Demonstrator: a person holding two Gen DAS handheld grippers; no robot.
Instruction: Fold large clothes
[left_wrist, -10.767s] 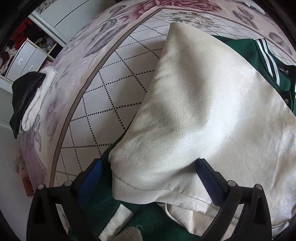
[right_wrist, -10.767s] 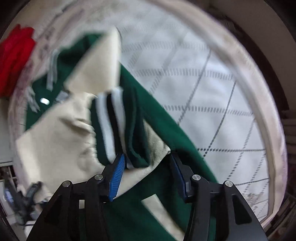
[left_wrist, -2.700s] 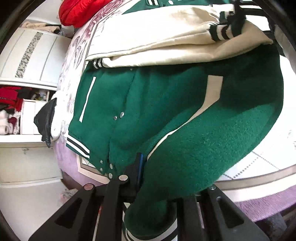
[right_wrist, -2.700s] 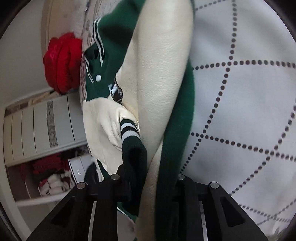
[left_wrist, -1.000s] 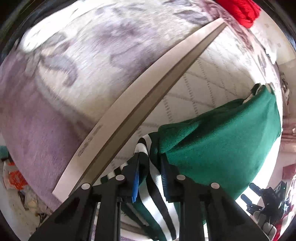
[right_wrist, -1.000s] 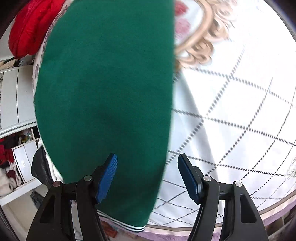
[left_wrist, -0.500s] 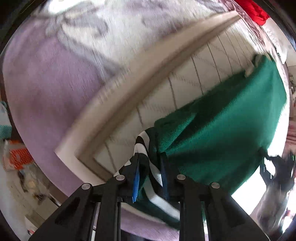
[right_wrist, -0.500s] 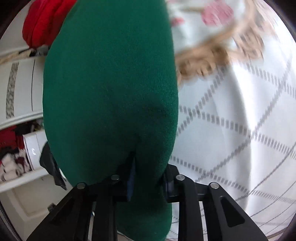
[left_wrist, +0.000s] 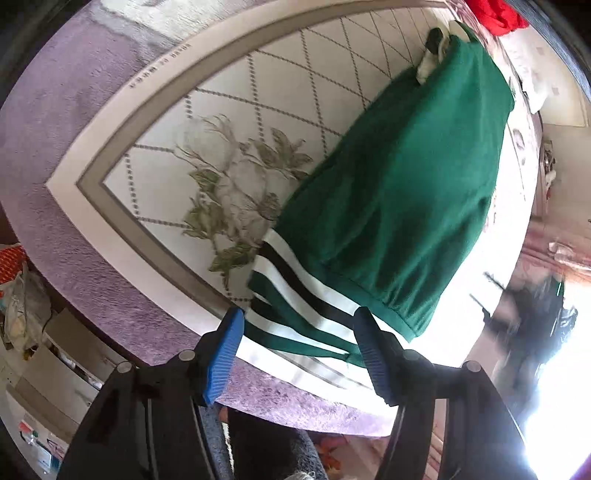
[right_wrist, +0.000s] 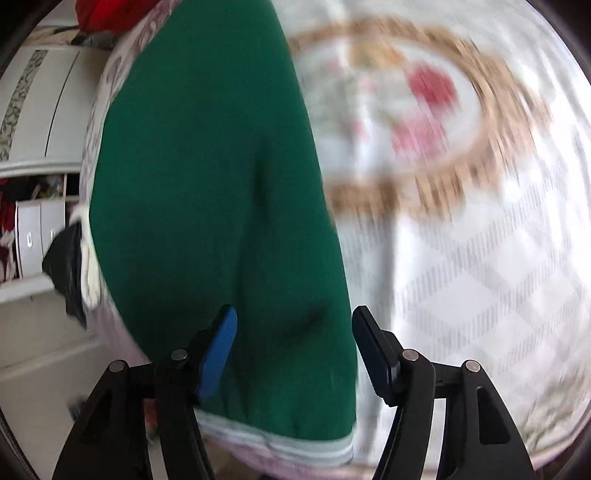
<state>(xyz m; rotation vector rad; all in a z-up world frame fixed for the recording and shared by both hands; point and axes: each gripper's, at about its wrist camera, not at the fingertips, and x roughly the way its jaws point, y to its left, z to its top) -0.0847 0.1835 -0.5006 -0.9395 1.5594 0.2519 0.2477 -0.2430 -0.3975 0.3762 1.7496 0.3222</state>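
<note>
Left wrist view: the folded green jacket (left_wrist: 399, 192) is laid flat on the bed (left_wrist: 229, 122), released, both the left gripper (left_wrist: 297, 343) and the right gripper (right_wrist: 293, 343) just opened wide, nothing pinched.

Left gripper (left_wrist: 297, 345), right gripper (right_wrist: 293, 341): jaws just opened.

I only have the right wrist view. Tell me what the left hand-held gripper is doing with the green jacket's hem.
Observer: The left hand-held gripper is open. Its jaws have just been opening, and the black-and-white striped ribbed hem of the folded green fleece jacket lies between them, unpressed.
Operator: Report the fold's far end.
Observer: A bit of cream and dark fabric pokes out beyond the green edge there.
</note>
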